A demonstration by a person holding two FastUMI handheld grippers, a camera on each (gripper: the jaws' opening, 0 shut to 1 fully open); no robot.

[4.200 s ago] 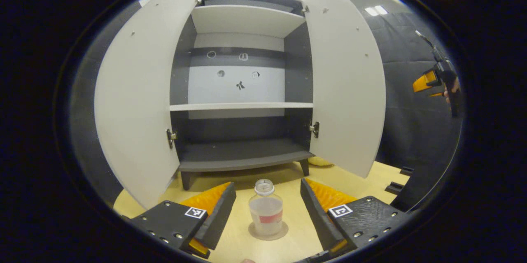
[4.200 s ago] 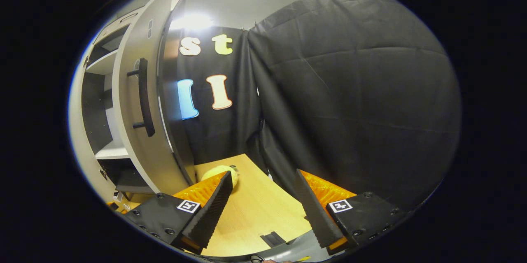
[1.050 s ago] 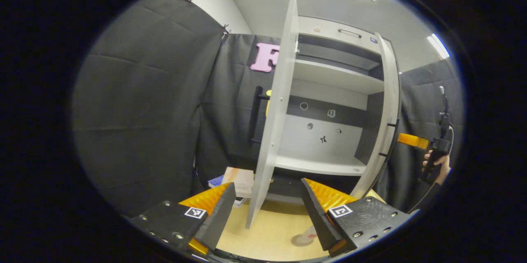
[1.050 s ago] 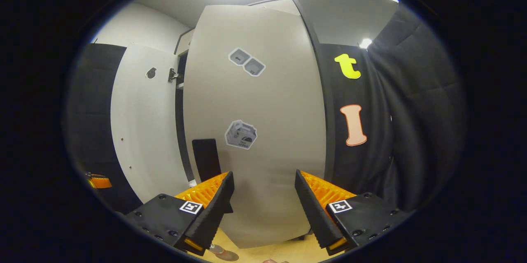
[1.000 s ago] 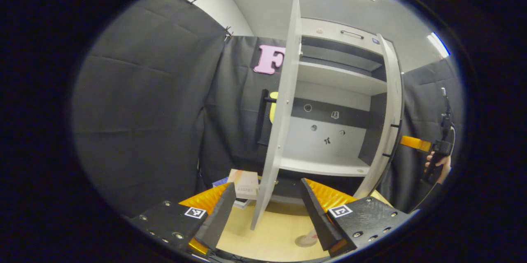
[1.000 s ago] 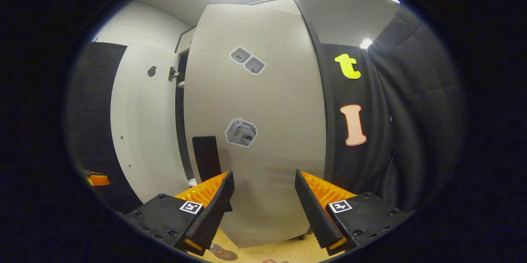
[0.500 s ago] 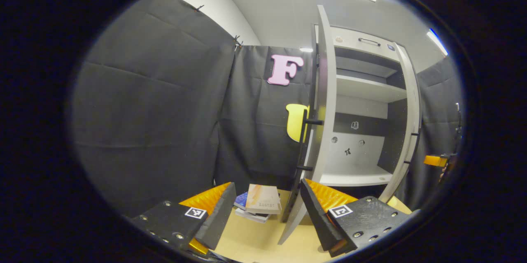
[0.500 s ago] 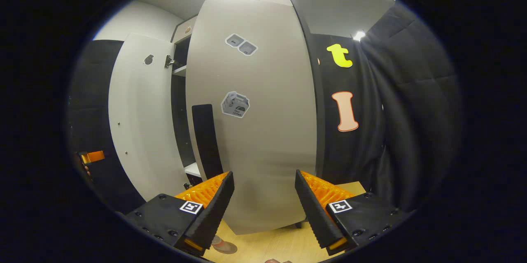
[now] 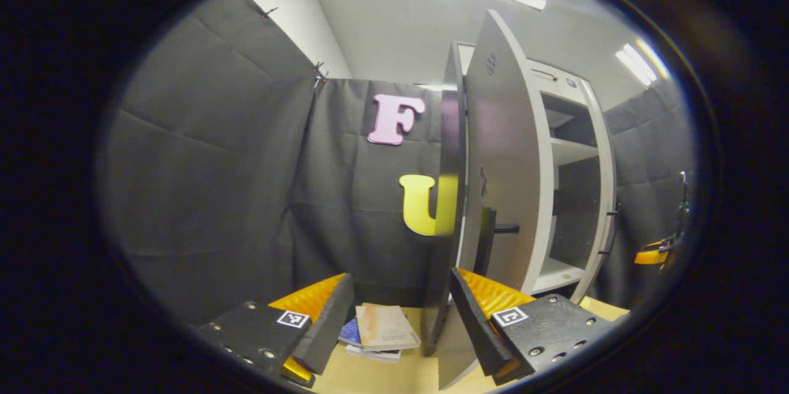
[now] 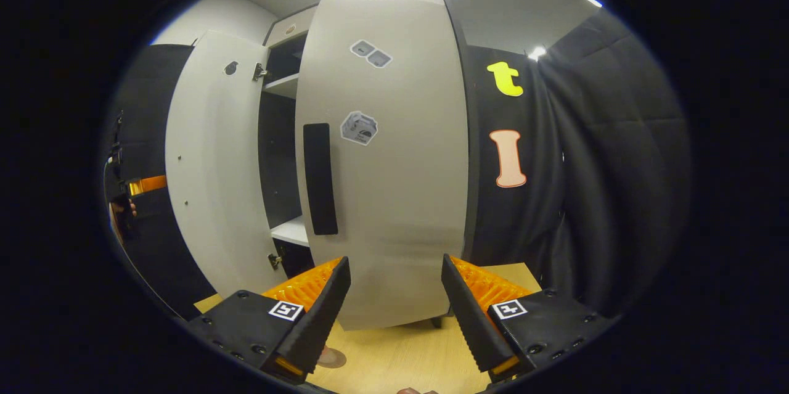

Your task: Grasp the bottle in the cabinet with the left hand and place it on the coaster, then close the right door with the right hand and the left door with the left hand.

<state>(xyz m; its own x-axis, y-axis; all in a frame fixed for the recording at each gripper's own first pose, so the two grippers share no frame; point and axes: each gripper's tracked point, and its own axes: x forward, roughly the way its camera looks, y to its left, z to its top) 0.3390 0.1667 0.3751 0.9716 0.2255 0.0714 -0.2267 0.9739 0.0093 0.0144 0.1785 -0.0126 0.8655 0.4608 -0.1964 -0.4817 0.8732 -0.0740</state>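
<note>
Two pale grey cabinet doors stand at different angles on the tall grey cabinet (image 10: 280, 30) with dark inner walls. In the right gripper view, the right door (image 10: 400, 184) is swung nearly shut, its outer face turned toward the camera with a black bar handle (image 10: 320, 179) and small stickers on it, while the left door (image 10: 209, 166) hangs wide open — its inner face and a metal hinge (image 10: 259, 71) showing. White shelves (image 10: 290, 230) are visible in the gap between the two doors. The right gripper (image 10: 394, 295) hovers just in front of the right door's lower part, its fingers spread apart with nothing between them; whether they touch the door cannot be told. Beneath its left finger, a round brownish coaster (image 10: 333, 357) lies on the light wooden tabletop (image 10: 400, 357); the bottle on it is hidden behind that finger.

In the left gripper view, the left gripper (image 9: 400, 304) sits near the outer side of the left door (image 9: 502, 166), fingers spread and empty. A small stack of books (image 9: 379, 335) lies on the tabletop between the fingers, farther off. At the far right edge — small and partly cut off — the other gripper (image 9: 653, 253) shows beside the cabinet.
</note>
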